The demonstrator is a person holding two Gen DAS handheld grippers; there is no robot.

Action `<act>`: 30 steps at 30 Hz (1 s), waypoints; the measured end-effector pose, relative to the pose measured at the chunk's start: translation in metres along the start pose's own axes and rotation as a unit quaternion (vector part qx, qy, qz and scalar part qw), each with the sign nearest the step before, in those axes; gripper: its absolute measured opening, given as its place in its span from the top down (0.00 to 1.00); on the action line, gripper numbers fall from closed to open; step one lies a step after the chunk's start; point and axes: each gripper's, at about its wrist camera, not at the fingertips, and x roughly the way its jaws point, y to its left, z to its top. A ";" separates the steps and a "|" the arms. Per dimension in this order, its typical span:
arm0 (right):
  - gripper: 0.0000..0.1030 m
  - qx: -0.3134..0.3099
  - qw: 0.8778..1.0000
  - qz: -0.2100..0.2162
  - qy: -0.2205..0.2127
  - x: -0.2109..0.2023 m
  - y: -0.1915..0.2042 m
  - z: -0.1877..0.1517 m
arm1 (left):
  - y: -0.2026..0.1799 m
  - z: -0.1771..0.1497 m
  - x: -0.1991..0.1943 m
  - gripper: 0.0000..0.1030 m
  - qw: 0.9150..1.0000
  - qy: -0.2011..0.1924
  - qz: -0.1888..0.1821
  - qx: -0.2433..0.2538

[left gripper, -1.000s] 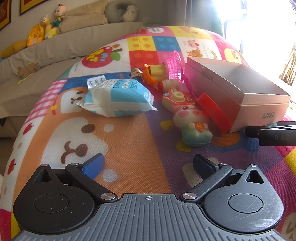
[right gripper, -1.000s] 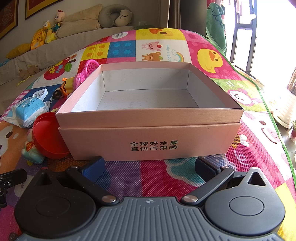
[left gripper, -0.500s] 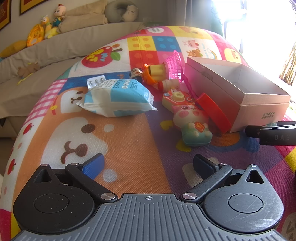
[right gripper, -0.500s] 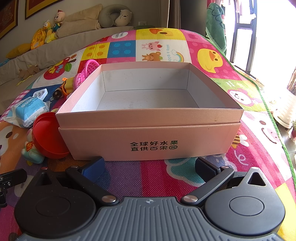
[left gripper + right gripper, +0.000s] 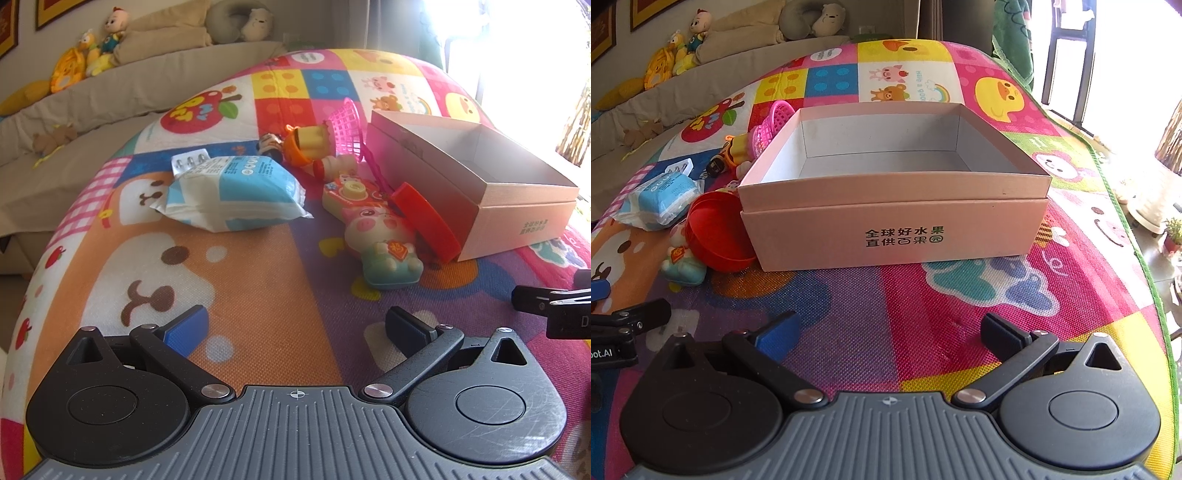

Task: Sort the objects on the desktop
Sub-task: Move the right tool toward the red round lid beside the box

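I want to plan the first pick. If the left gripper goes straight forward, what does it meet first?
Probably the tissue pack, slightly left of the open left gripper; only bare mat lies before it. Depth is uncertain.

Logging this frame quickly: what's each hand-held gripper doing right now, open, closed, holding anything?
Left hand-held gripper: open, holding nothing.
Right hand-held gripper: open, holding nothing.

Left tool (image 5: pixel 295 328) spread wide over a cartoon play mat (image 5: pixel 258 280), gripping nothing. Ahead: wet-wipes pack (image 5: pixel 236 192), pig toy (image 5: pixel 380 240), red lid (image 5: pixel 424 221) leaning on a pink cardboard box (image 5: pixel 517 210). Pink basket (image 5: pixel 347 129) tipped beside the box.
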 end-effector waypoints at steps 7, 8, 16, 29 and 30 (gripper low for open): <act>0.00 -0.003 1.000 0.006 0.006 0.000 -0.001 0.002 | 0.001 0.002 0.003 0.00 1.000 0.018 -0.013 0.010; 0.00 -0.004 1.000 0.007 0.007 0.001 -0.001 0.003 | 0.003 0.002 0.002 0.00 1.000 0.018 -0.019 0.010; 0.32 -0.183 0.973 0.083 -0.118 -0.038 0.044 0.003 | 0.046 0.025 -0.030 0.00 0.997 -0.048 0.006 -0.057; 0.91 -0.242 0.952 0.162 -0.094 -0.020 0.093 0.018 | 0.053 0.030 -0.031 0.00 0.997 -0.050 0.002 -0.065; 0.91 -0.248 0.950 0.166 -0.090 -0.026 0.090 0.014 | 0.052 0.030 -0.031 0.00 0.997 -0.051 0.000 -0.063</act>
